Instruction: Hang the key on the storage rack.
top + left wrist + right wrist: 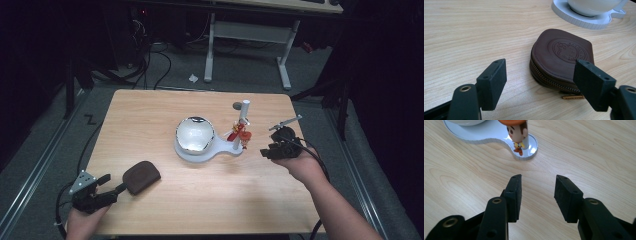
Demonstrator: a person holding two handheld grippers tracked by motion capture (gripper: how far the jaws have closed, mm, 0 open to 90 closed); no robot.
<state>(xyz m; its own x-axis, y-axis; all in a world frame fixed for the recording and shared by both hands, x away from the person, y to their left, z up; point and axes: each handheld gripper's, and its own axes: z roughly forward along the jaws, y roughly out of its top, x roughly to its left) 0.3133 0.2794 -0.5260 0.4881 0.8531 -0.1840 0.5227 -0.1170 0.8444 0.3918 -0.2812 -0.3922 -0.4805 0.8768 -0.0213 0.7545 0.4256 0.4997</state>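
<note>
The wooden counter (pixel 165 210) carries everything here, and the largest thing on it is the white stand (pixel 200 151) near its middle, a round tray with a shiny bowl (pixel 195 133) sitting in it and a narrow arm leading to a small round foot with an upright post (pixel 243 114). A little cowboy figure (pixel 517 132) in an orange hat hangs against that post, just above the foot. Nearer the person's side, at the left, lies a brown leather zip pouch (pixel 560 58), flat on the wood and well apart from the stand, its zip closed as far as can be seen. The left gripper (pixel 114 186) sits low just beside the pouch with its jaws spread wide and nothing pressed between them; one jaw covers the pouch's near edge in the left gripper view, but I cannot tell that it touches. The right gripper (pixel 537 188) is likewise released, jaws apart over bare wood, pointing toward the figure and the foot of the stand but short of both. Judging by this, the work has hardly begun: nothing is gripped or lifted, the pouch looks next to be grasped, and the figure remains on its post
</note>
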